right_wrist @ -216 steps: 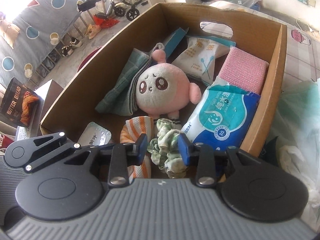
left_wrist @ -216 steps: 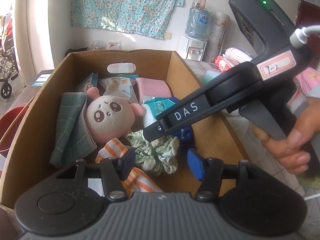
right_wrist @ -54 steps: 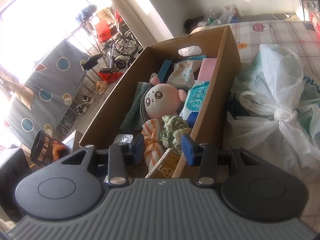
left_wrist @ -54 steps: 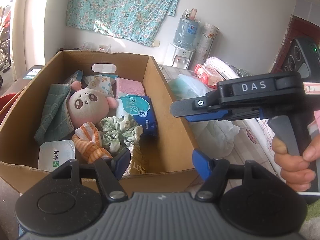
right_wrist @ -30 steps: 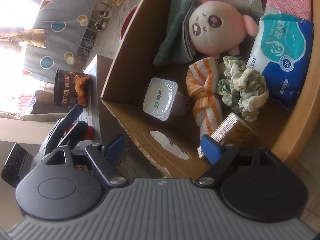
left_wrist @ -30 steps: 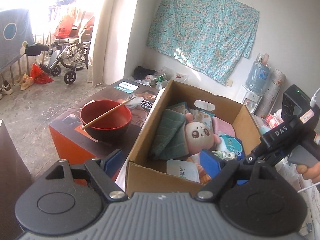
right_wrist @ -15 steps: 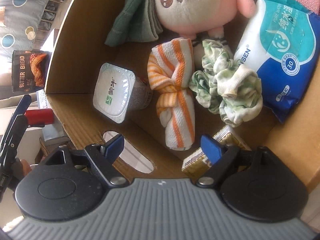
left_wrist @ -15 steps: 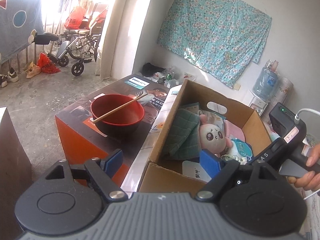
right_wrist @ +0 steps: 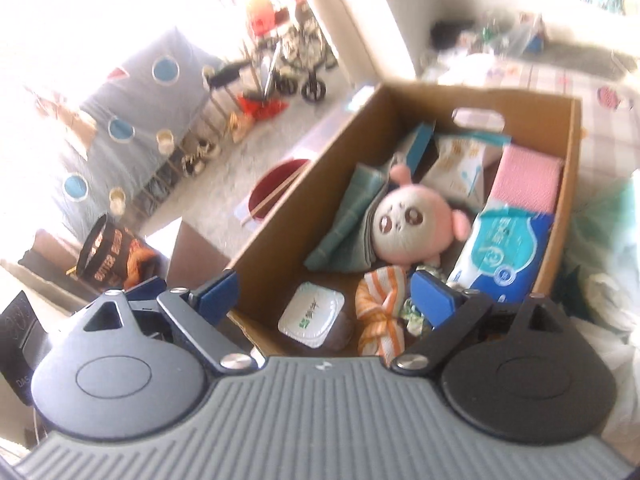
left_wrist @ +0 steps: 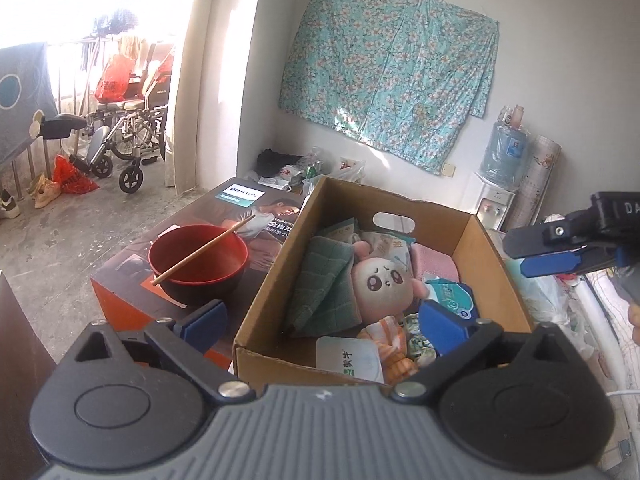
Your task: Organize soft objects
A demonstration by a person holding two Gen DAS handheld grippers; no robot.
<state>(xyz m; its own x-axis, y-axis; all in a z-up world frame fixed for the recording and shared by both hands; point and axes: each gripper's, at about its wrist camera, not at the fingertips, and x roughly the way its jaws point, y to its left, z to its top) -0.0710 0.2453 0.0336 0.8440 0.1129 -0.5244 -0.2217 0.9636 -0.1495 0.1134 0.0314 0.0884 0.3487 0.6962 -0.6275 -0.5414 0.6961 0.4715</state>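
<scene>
An open cardboard box (left_wrist: 272,280) (right_wrist: 280,216) holds soft things: a pink plush toy (left_wrist: 382,282) (right_wrist: 412,220), a green cloth (left_wrist: 324,284) (right_wrist: 348,216), an orange striped cloth (left_wrist: 390,344) (right_wrist: 380,300), a pink cloth (right_wrist: 526,178) and a blue wipes pack (right_wrist: 504,248). My left gripper (left_wrist: 320,320) is open and empty, held back from the box's near wall. My right gripper (right_wrist: 324,292) is open and empty above the box's near end; it also shows in the left wrist view (left_wrist: 560,248) at the far right.
A red bowl (left_wrist: 198,260) with a chopstick sits on a printed carton (left_wrist: 240,208) left of the box. A sealed white cup (right_wrist: 312,314) lies in the box's near corner. Plastic bags (left_wrist: 548,300) lie right of the box. A wheelchair (left_wrist: 120,136) stands far left.
The right gripper has risen and tilted up from looking straight down into the box. The left gripper has moved slightly closer to the box. Both stay open and empty.
</scene>
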